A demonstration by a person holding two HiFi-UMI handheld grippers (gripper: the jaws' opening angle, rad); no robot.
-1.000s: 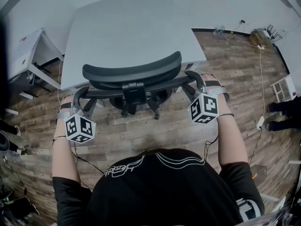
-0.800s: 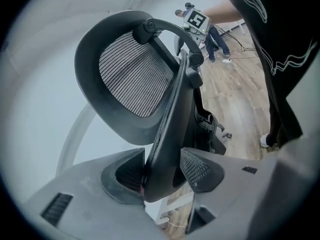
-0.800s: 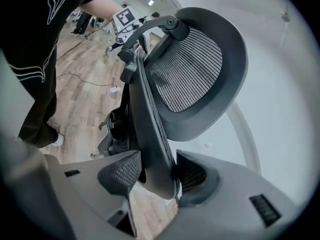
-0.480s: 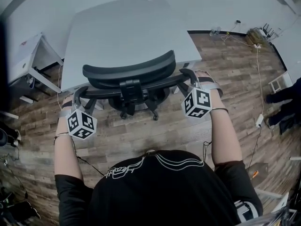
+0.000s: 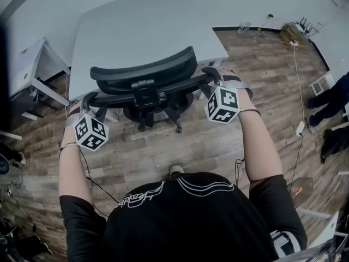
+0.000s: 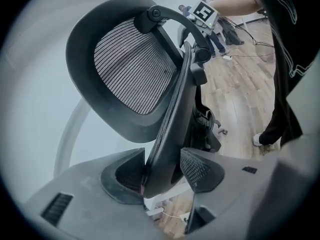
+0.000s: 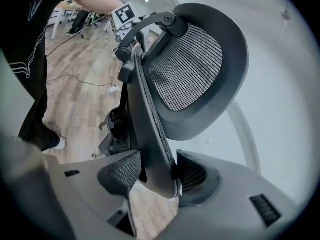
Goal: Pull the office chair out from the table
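Right at the bottom of the head view is the person's black shirt (image 5: pixel 185 217), with one shoe (image 5: pixel 175 170) peeking out on the wood floor (image 5: pixel 180 149) just ahead. Both bare arms reach forward, one to each side of the chair (image 5: pixel 143 72).

On to the left gripper (image 6: pixel 162 170): its jaws are clamped on the left edge of the backrest (image 6: pixel 172 114), and the dark frame fills the gap between the two pads. The right gripper (image 7: pixel 150 173) is the mirror of it, its pads pressed on the right edge of the same backrest, frame wedged between them. So it's a two-sided hold, with neither grip let go.

Above the gripped frame, the mesh headrest (image 6: pixel 132 66) curves over on its bracket.

The chair itself stands at the near edge of the grey table (image 5: pixel 142 26). Its headrest overlaps that edge in the head view, and its wheeled base (image 5: pixel 158 116) sits on the floor on the person's side.

Further out, a white side desk (image 5: pixel 27 64) stands to the left of the table. A cable (image 5: pixel 297 81) trails across the floor to the right, and another person's dark legs (image 5: pixel 330 100) show at the right edge.
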